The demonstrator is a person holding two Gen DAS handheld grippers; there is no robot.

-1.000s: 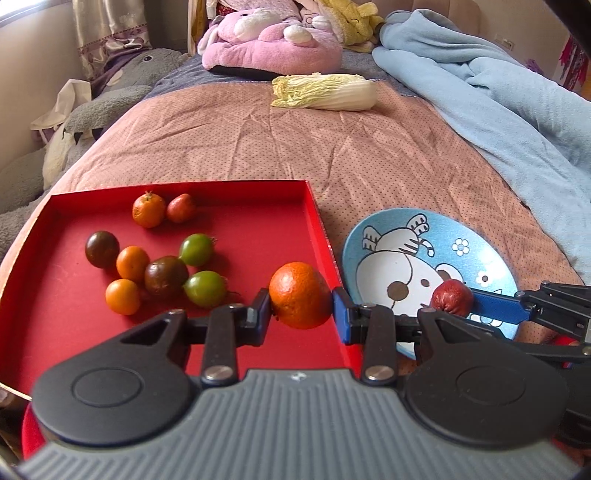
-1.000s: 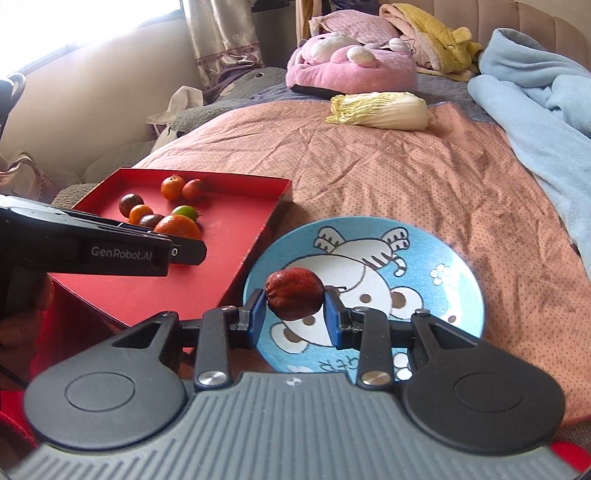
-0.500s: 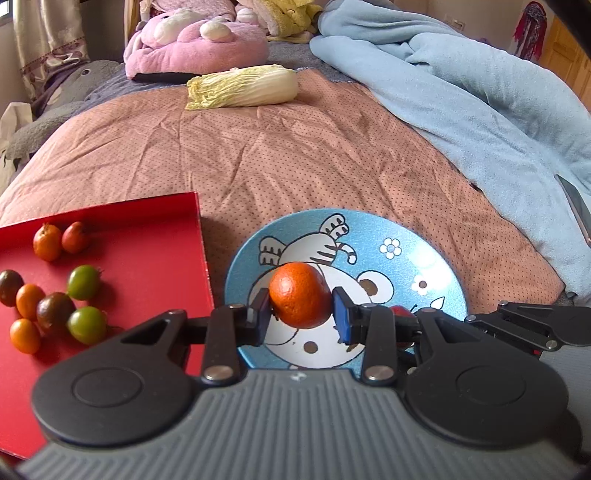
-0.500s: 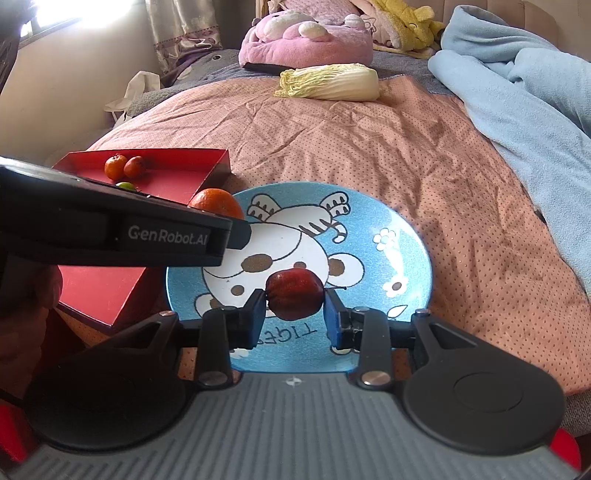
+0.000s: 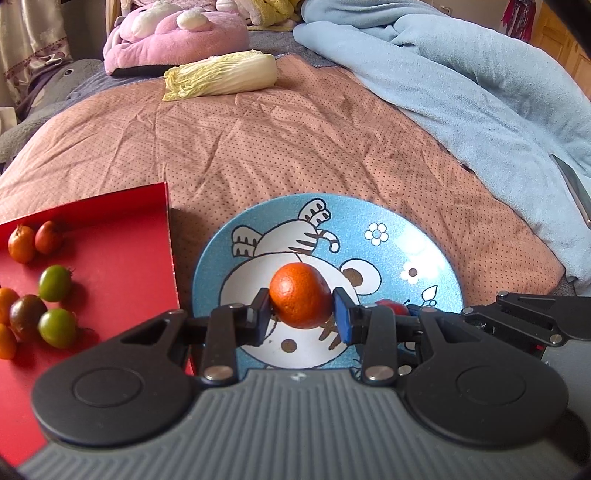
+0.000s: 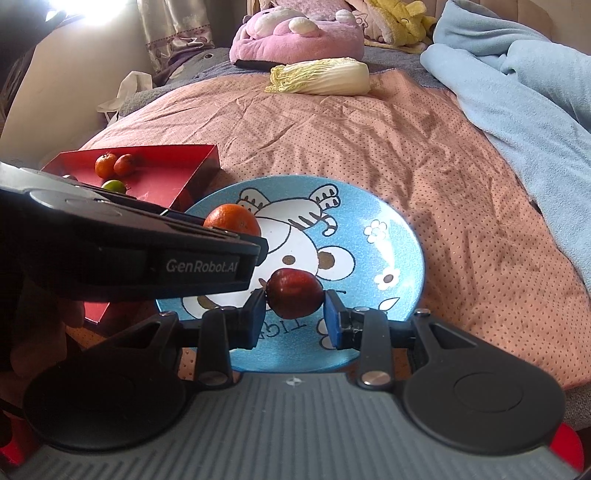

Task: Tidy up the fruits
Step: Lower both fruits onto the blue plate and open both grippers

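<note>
My left gripper [image 5: 301, 315] is shut on an orange mandarin [image 5: 299, 295] and holds it over the middle of the blue cartoon plate [image 5: 406, 229]. My right gripper [image 6: 294, 314] is shut on a dark red fruit [image 6: 293, 293] over the near part of the same plate [image 6: 402, 236]. The mandarin [image 6: 232, 221] and the left gripper body show at the left of the right wrist view. The red fruit [image 5: 391, 306] peeks out behind the left gripper's right finger. The red tray [image 5: 110, 236] at the left holds several small tomatoes and mandarins [image 5: 55, 282].
A napa cabbage [image 5: 221, 75] lies far back on the pink dotted bedspread [image 5: 295, 140]. A pink plush toy [image 5: 173, 29] sits behind it. A light blue blanket [image 5: 461, 74] is heaped along the right. A grey plush lies at the far left.
Both grippers moved right and forward, from beside the red tray to over the blue plate, carrying their fruits. The plate now fills the centre of both views.
</note>
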